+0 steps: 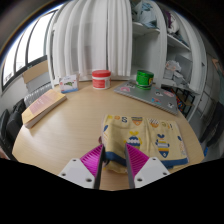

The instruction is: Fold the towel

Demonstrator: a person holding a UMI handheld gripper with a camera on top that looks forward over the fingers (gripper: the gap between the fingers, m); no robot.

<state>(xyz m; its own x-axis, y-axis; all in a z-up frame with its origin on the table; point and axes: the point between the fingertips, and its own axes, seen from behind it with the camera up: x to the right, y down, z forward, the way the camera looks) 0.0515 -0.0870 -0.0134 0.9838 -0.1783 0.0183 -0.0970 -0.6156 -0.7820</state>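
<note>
Pinched between the gripper (114,160) fingers' pink pads, the patterned towel's (150,140) near edge lifts off the wooden counter (70,125); its remainder lies flat toward one o'clock.

Soft printed cloth towel (139,143) on a smooth, matt wooden table (75,125); glossy red tub (101,78)

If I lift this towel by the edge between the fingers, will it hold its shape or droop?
Probably droop: the towel lies thin and flat on the table, with an edge bunched between the gripper fingers, so it looks soft. It is likely light, and may drag along the table rather than lift clear.
</note>
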